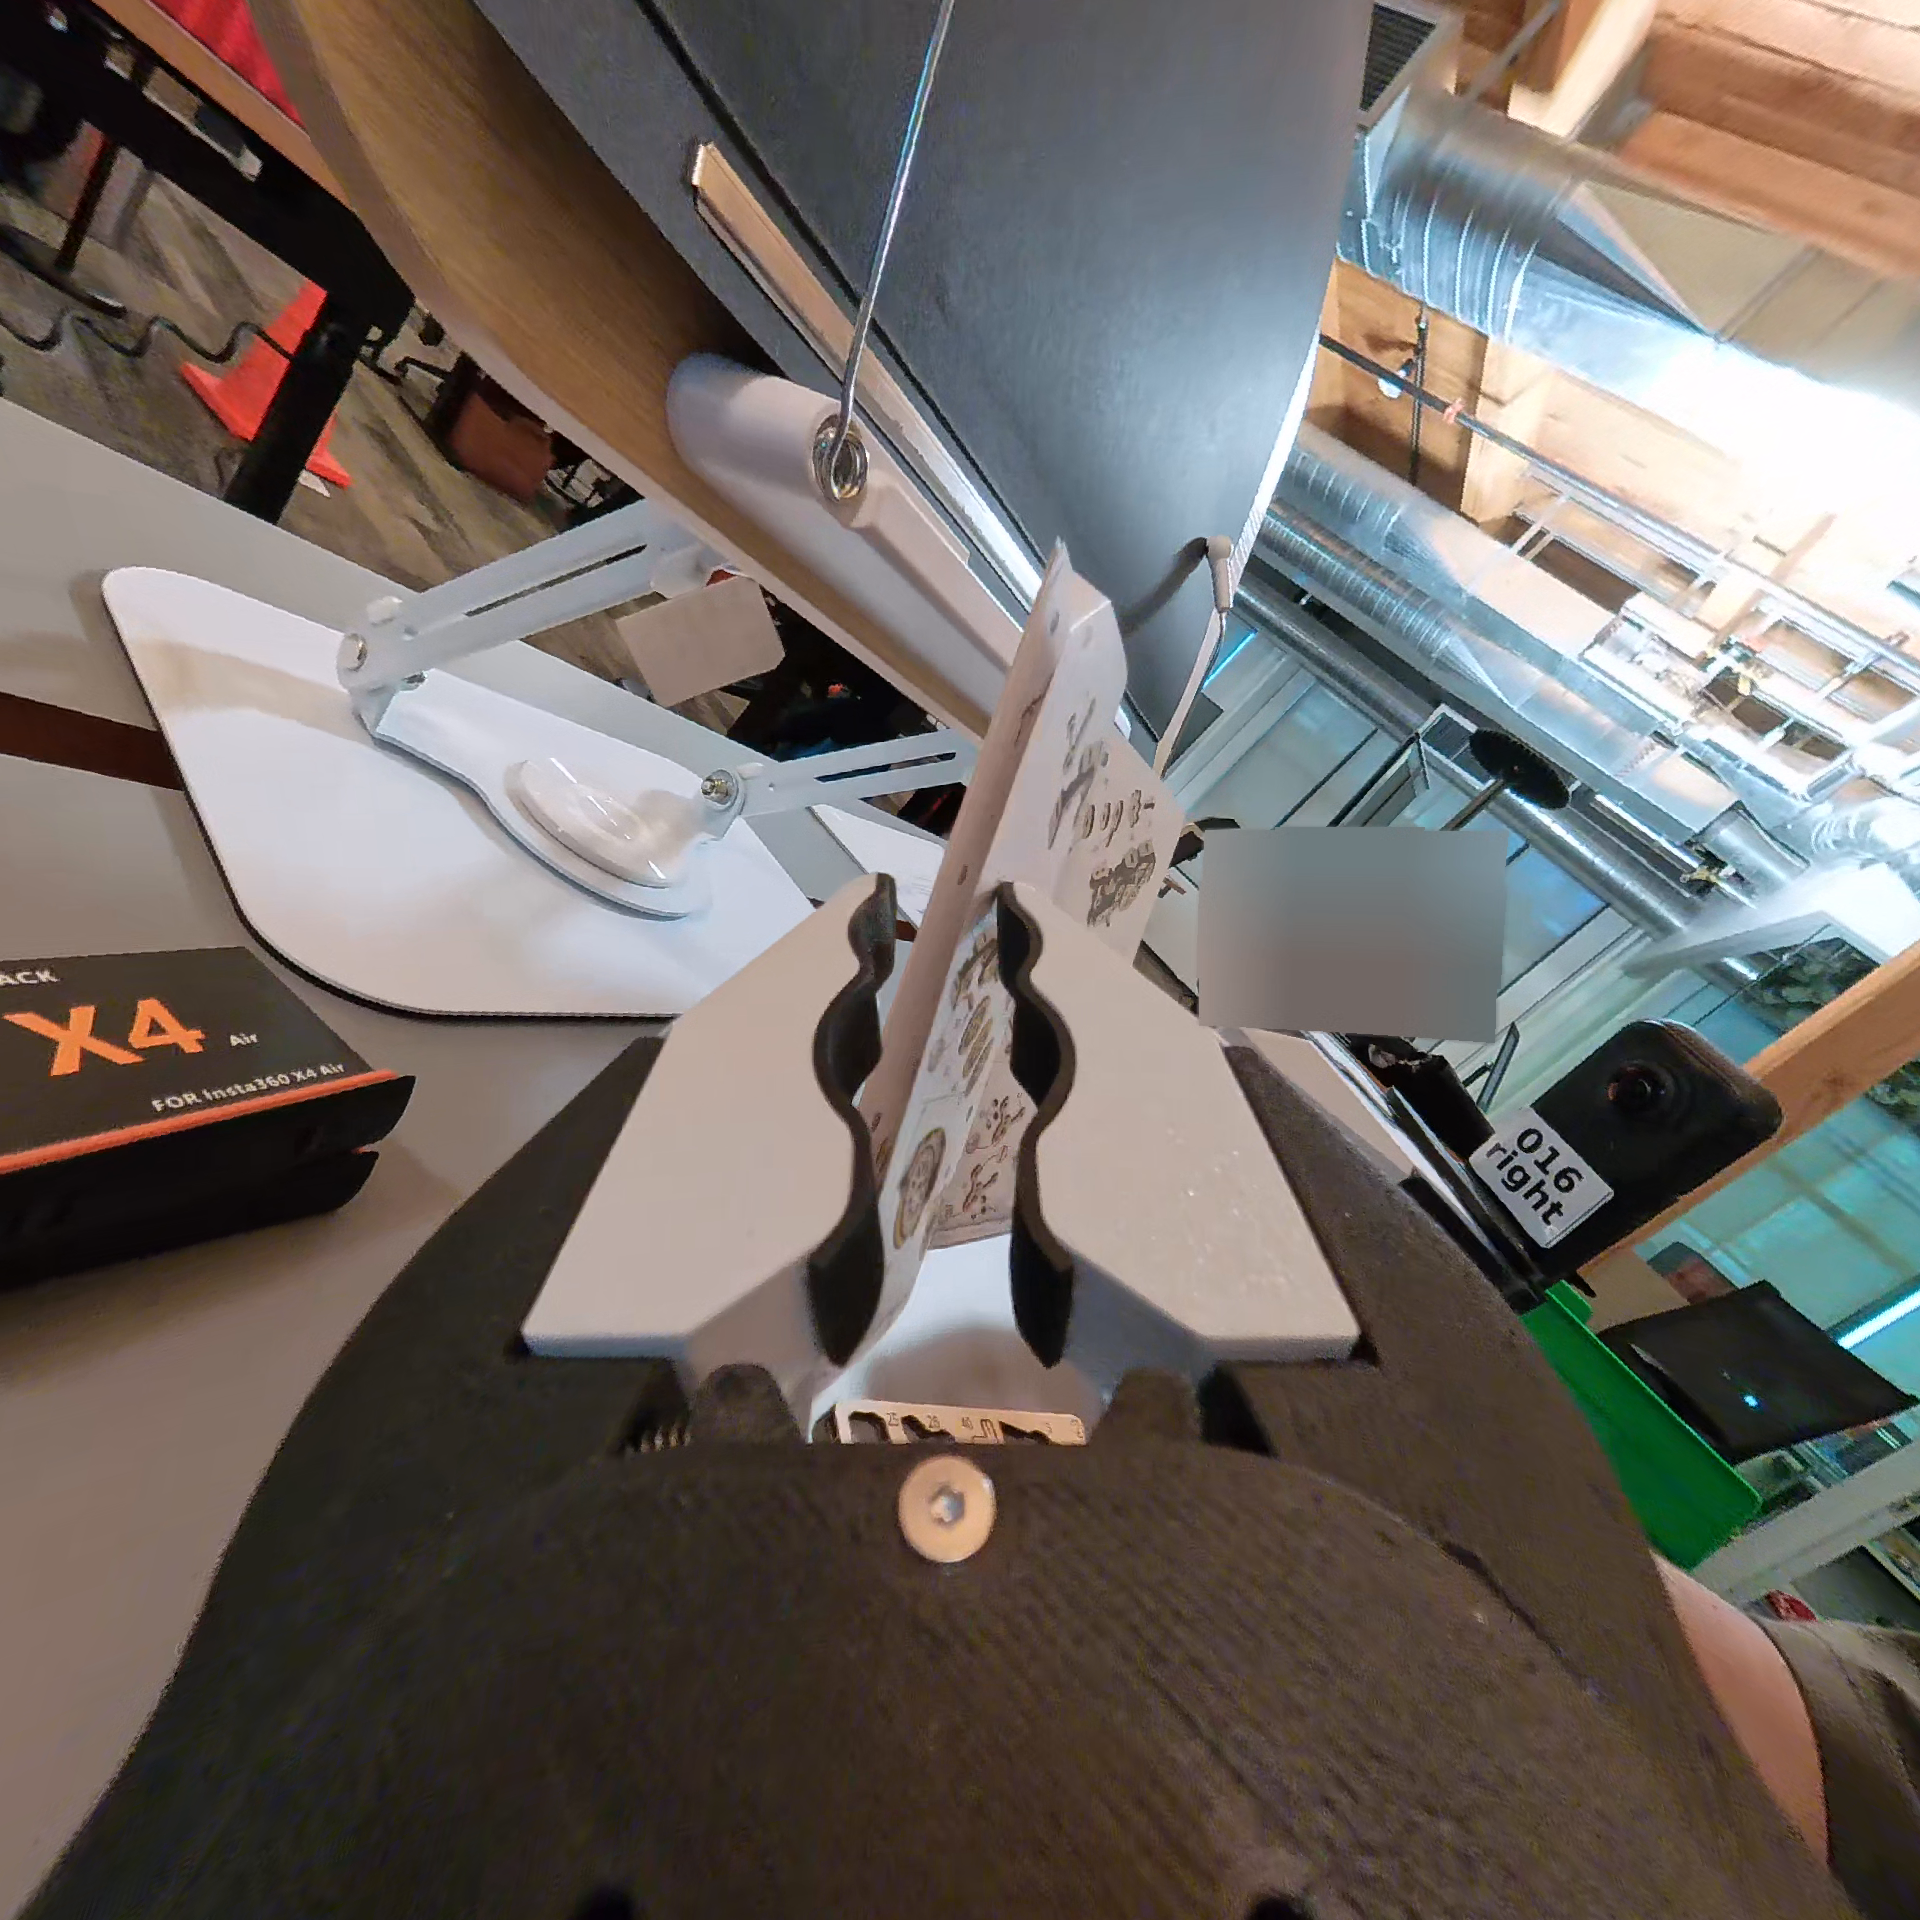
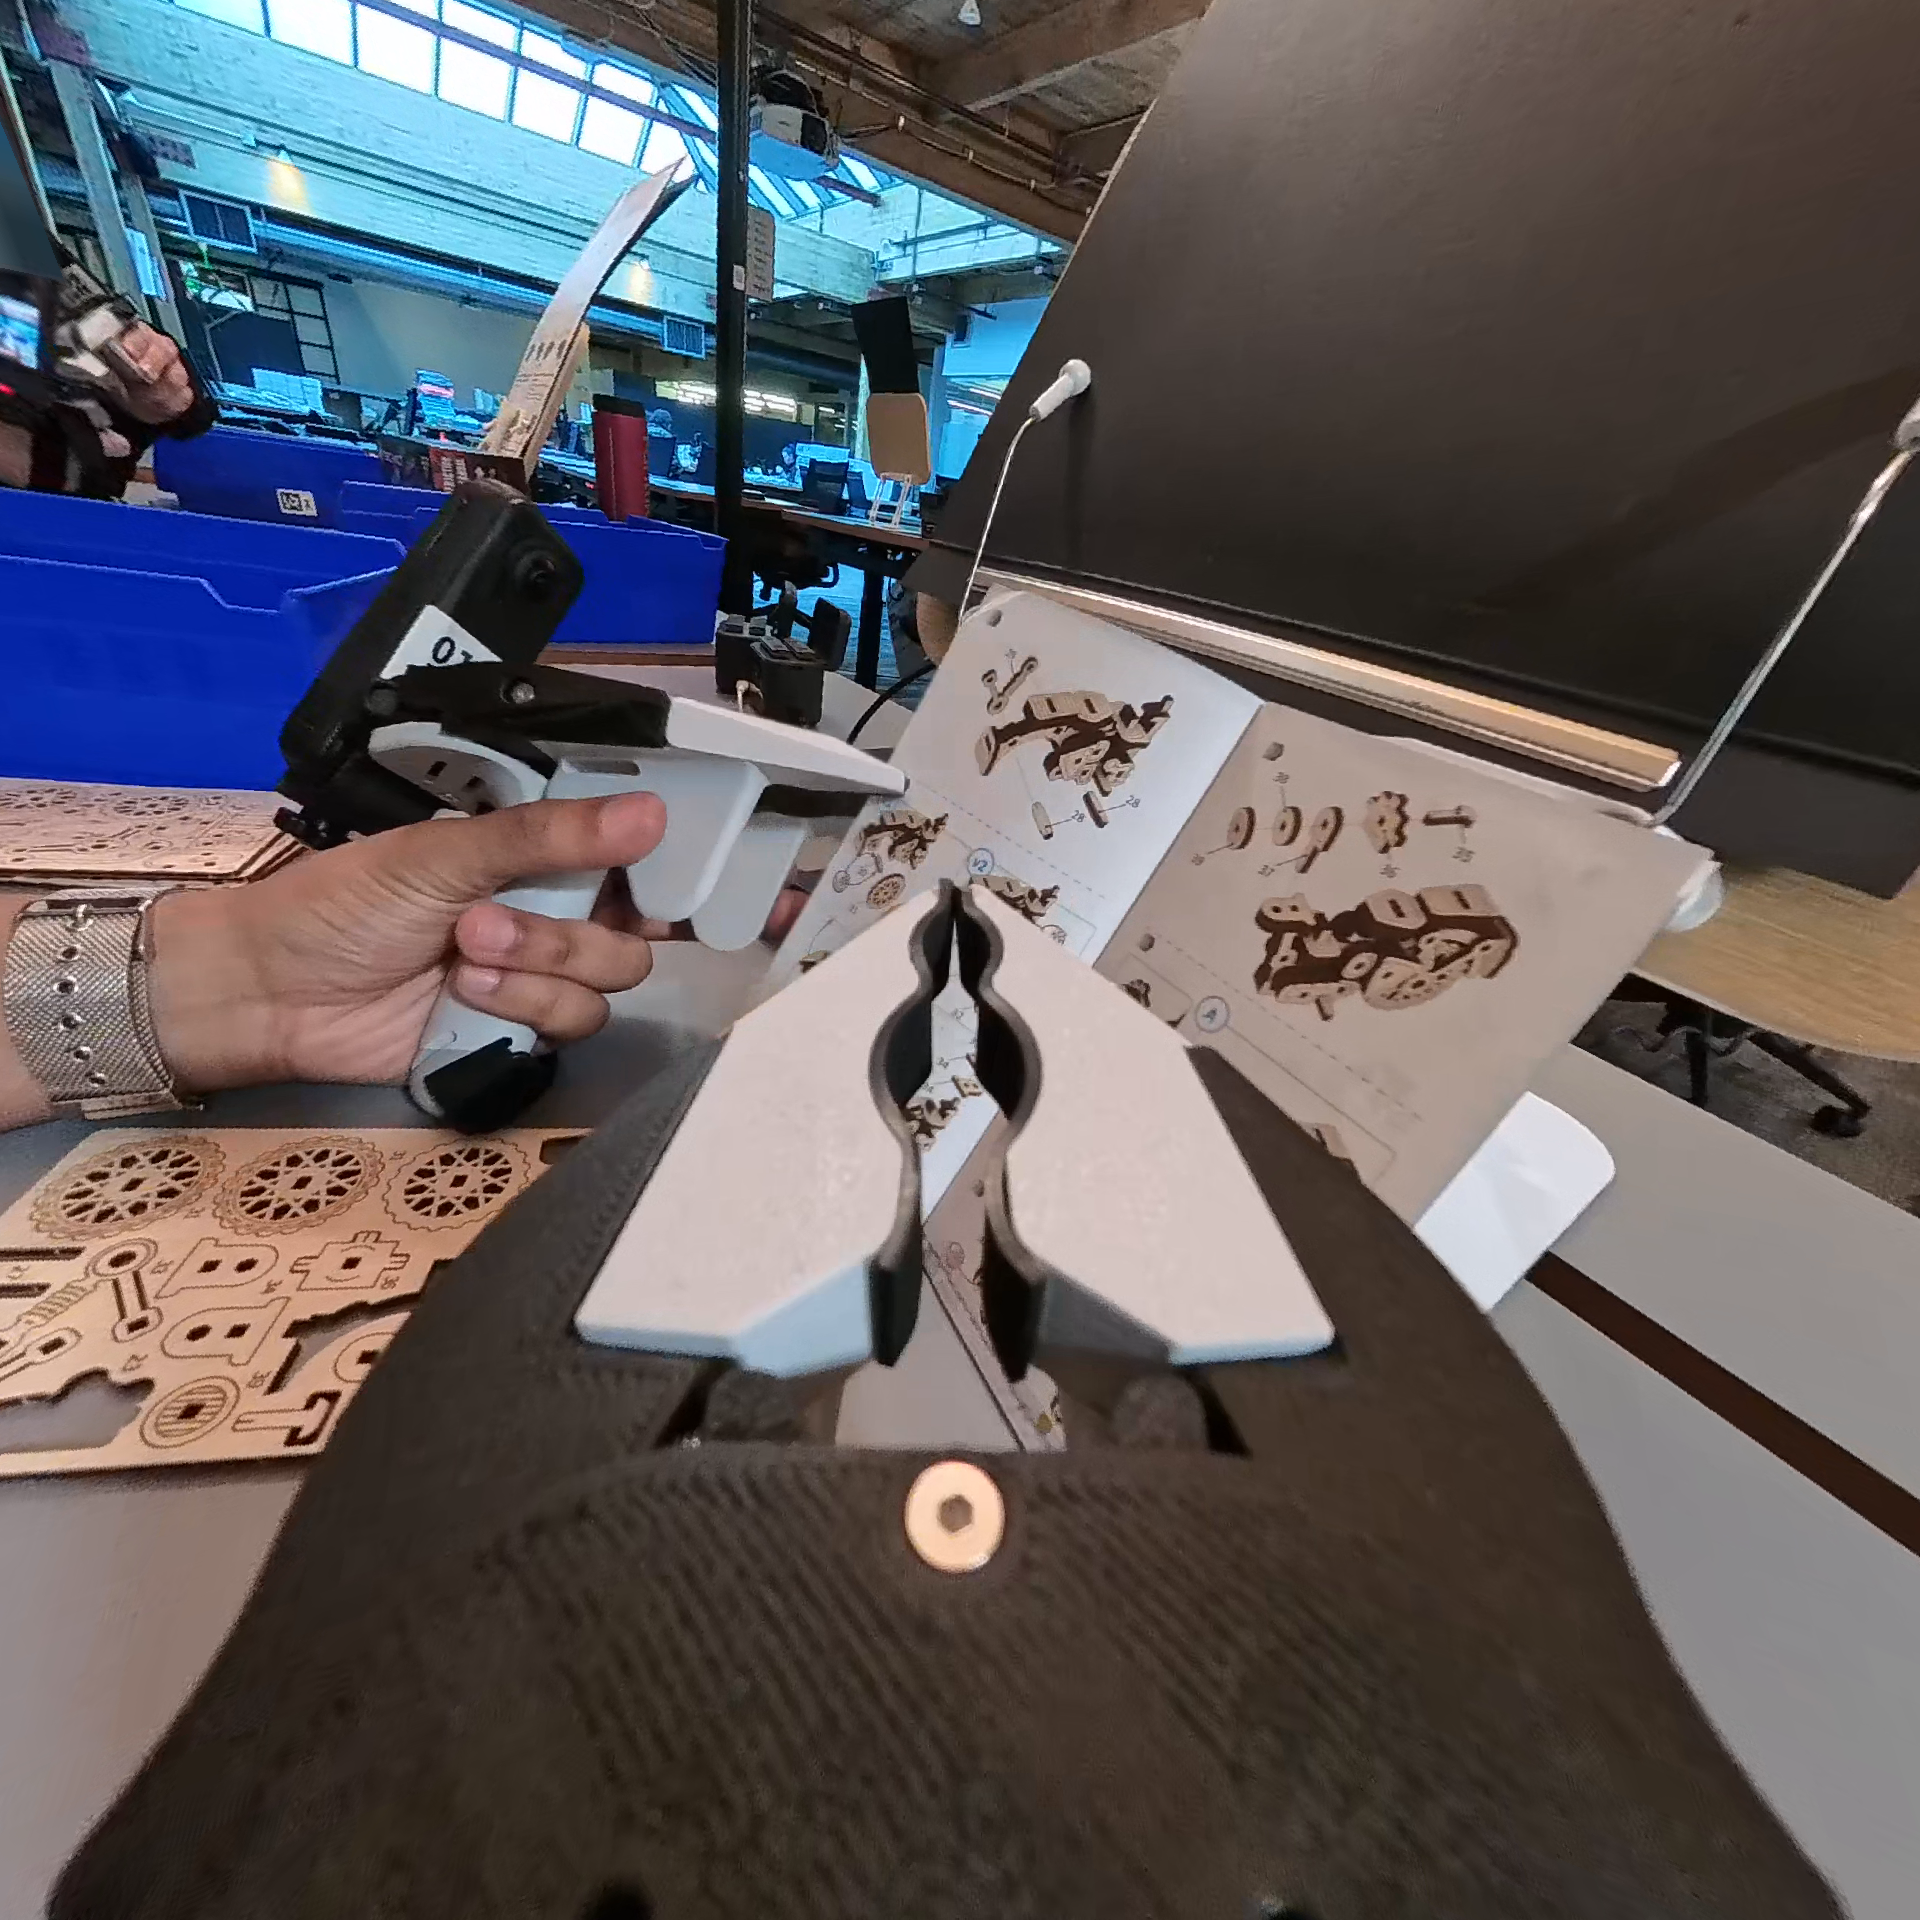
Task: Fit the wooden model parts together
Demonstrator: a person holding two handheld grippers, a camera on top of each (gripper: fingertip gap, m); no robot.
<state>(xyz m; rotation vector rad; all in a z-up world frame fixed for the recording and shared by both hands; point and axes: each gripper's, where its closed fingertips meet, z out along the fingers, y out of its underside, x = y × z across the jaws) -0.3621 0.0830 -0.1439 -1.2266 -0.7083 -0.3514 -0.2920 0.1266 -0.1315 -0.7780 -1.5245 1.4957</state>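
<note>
An open instruction booklet (image 2: 1195, 883) with drawings of the wooden model leans on a dark book stand (image 2: 1455, 364). My left gripper (image 1: 940, 904) is closed on the booklet's left page (image 1: 1091, 790), which I see edge-on between the pads. In the right wrist view it (image 2: 883, 795) is held by a hand at the page's left edge. My right gripper (image 2: 954, 899) is shut and empty, pointing at the booklet's lower middle. A wooden sheet of uncut model parts (image 2: 208, 1278) lies flat on the table at the left.
A second wooden sheet (image 2: 125, 831) lies farther back before blue bins (image 2: 156, 644). A wire page holder (image 2: 1766, 623) crosses the stand's right side. The stand's white base (image 1: 416, 831) and a black box (image 1: 156, 1070) sit on the grey table (image 1: 156, 1507). Some 9 cm of space lies between my two pairs of fingers.
</note>
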